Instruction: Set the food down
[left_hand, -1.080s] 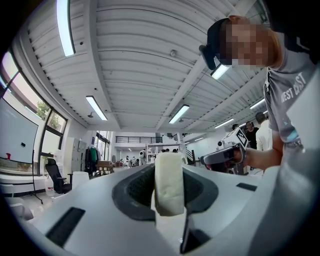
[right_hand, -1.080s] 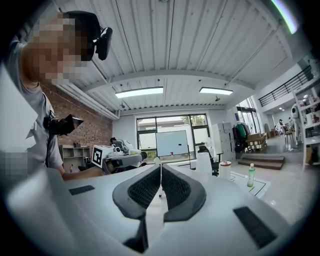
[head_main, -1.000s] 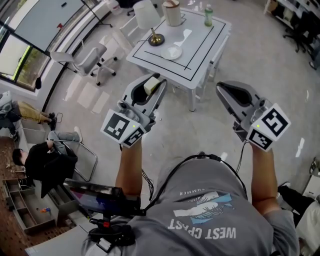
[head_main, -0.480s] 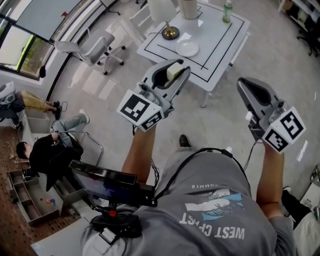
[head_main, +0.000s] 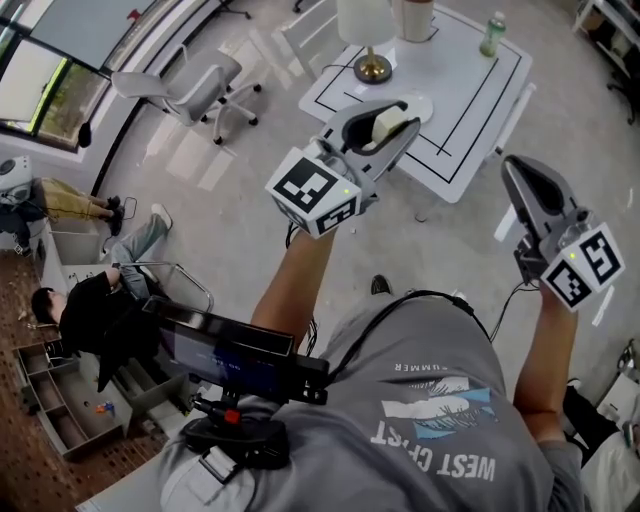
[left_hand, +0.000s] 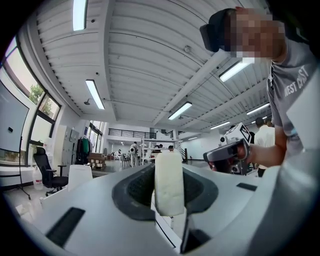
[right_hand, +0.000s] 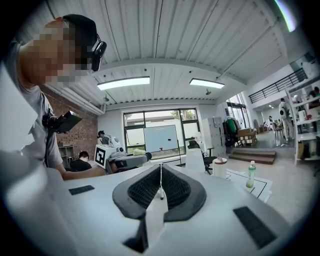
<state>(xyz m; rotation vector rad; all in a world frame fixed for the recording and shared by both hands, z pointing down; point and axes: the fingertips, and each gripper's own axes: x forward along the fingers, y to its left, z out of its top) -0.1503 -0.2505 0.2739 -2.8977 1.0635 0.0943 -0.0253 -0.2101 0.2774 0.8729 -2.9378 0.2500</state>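
Note:
A pale, soft block of food (head_main: 389, 124) is held in my left gripper (head_main: 403, 117), which is raised in the air just in front of a white table (head_main: 480, 90). In the left gripper view the food (left_hand: 168, 182) stands upright between the pads, the left gripper (left_hand: 169, 172) shut on it. A white plate (head_main: 426, 100) on the table peeks out behind that gripper's tip. My right gripper (head_main: 520, 168) hovers to the right, beside the table's near corner. Its jaws (right_hand: 160, 170) are shut with nothing between them.
On the table stand a lamp with a brass base (head_main: 372, 68), a white cylinder (head_main: 417, 18) and a green-capped bottle (head_main: 492, 33). An office chair (head_main: 195, 85) is left of the table. A seated person (head_main: 90, 315) and shelving (head_main: 45, 400) are at far left.
Both grippers have moved up and forward, nearer the table, which has drifted right in the view. The left gripper still holds the food; the right stays shut.

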